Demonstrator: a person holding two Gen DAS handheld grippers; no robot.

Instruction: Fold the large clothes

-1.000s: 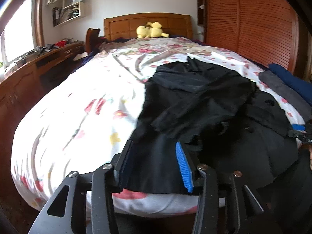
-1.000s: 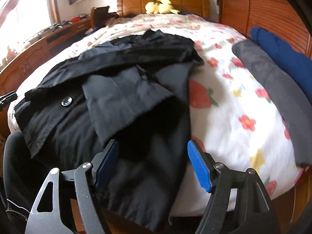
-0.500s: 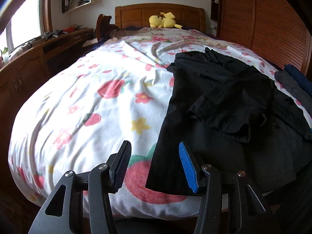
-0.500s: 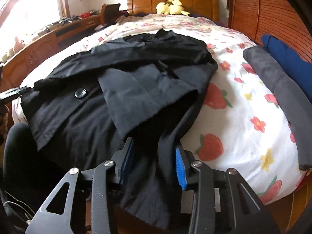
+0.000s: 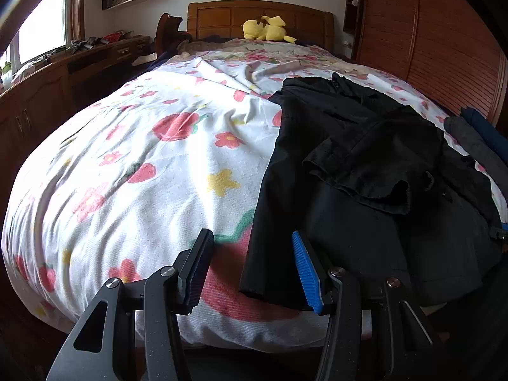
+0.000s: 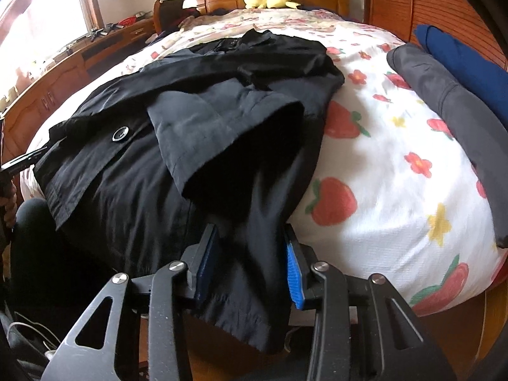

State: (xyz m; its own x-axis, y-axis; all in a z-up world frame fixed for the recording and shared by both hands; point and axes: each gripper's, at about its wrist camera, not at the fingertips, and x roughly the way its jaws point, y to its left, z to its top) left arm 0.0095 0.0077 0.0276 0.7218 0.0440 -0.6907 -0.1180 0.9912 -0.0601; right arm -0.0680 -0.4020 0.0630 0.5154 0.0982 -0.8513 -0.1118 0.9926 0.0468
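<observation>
A black coat lies spread on the bed's floral duvet, its hem hanging over the foot edge and its collar pointing toward the wooden headboard. One sleeve is folded across the coat's front, beside a large button.

The left gripper is held low at the foot edge of the bed, aimed along the mattress toward the headboard, its jaws spread wide. The coat's left hem corner lies between the blue pads without being pinched; the other finger sits over a strawberry print on bare duvet.

The right gripper is level at the same foot edge, further toward the wardrobe side, its jaws parted with the coat's hanging hem draped between them. The fabric fills the gap, but whether the pads press it I cannot tell.

A folded grey garment and a blue one lie along the bed's right edge. A yellow plush toy sits against the headboard.
</observation>
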